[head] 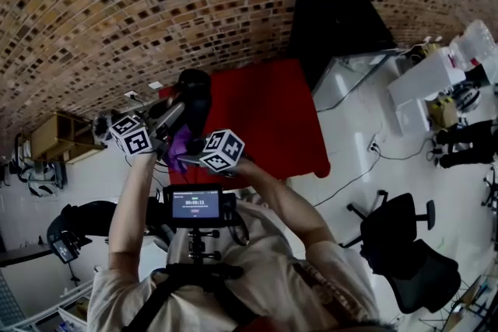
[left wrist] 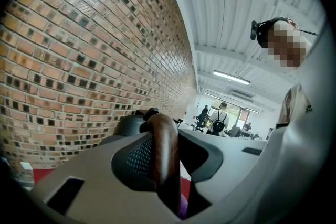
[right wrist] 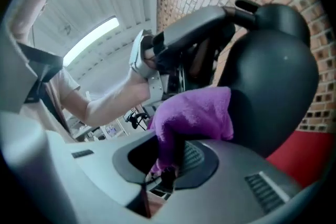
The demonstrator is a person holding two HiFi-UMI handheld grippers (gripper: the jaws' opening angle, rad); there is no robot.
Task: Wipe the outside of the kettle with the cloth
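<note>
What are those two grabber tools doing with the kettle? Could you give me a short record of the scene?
left gripper: shut on the kettle's brown handle
right gripper: shut on the purple cloth
cloth: looks to be bunched against the kettle's side
kettle: black, rounded, knob on top
below: red table
behind: brick wall

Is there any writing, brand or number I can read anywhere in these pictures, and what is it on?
Small screen at the person's chest: lit text, too small to read.
Marker cubes: black-and-white patterns only, no words.
No print visible on the kettle or the cloth.
</note>
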